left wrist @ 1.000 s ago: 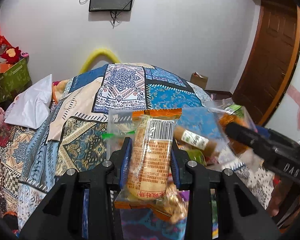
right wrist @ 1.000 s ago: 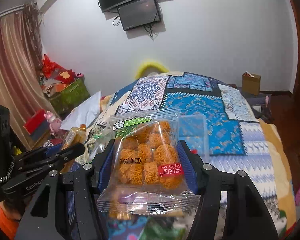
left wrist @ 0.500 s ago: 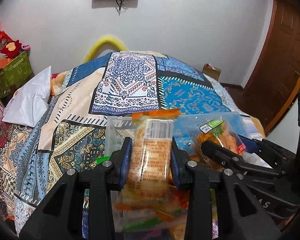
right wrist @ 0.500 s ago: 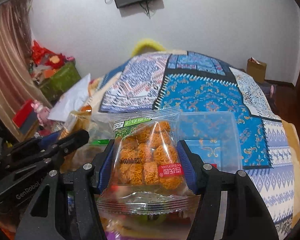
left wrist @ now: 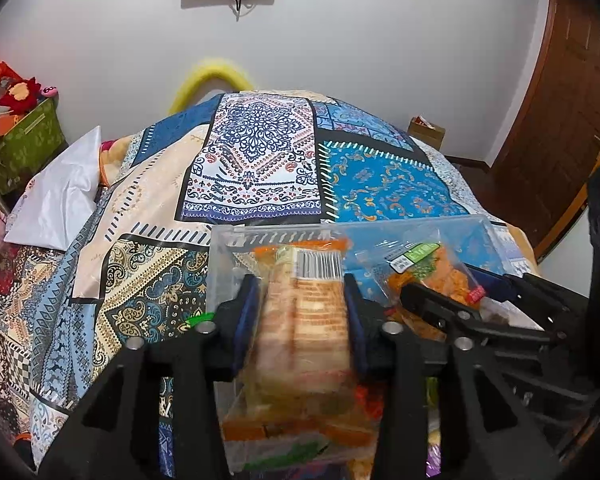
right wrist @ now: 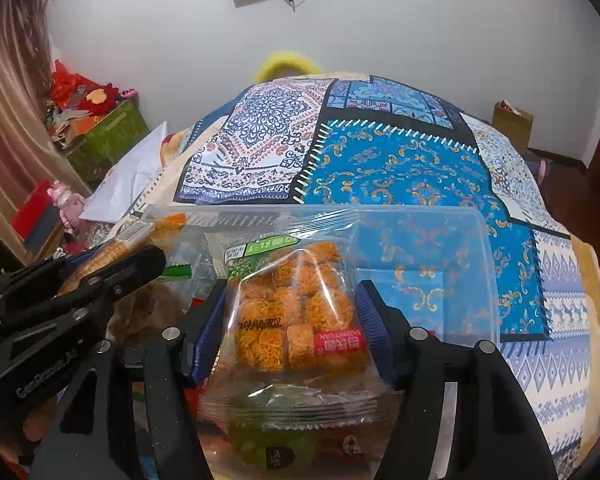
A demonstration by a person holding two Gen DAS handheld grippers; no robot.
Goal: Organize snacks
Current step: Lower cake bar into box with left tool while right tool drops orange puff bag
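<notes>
My left gripper (left wrist: 300, 300) is shut on an orange-edged packet of stacked crackers (left wrist: 304, 320) and holds it over the left part of a clear plastic box (left wrist: 236, 240). My right gripper (right wrist: 290, 312) is shut on a clear bag of orange noodle bites (right wrist: 296, 308) with a green label, over the same box (right wrist: 452, 240). In the left wrist view the right gripper (left wrist: 456, 292) and its bag (left wrist: 436, 268) are just to the right. In the right wrist view the left gripper (right wrist: 136, 260) is at the left. Other snacks lie below, blurred.
The box sits on a bed with a patchwork quilt (left wrist: 256, 152). A white pillow (left wrist: 60, 196) lies at the left, a green storage box (right wrist: 108, 136) beyond it. A wooden door (left wrist: 564, 92) is at the right, and a small cardboard box (right wrist: 512, 120) stands on the floor.
Both grippers have moved forward and down with their packets, so the clear box now lies under and around them. The two grippers have come closer together.
</notes>
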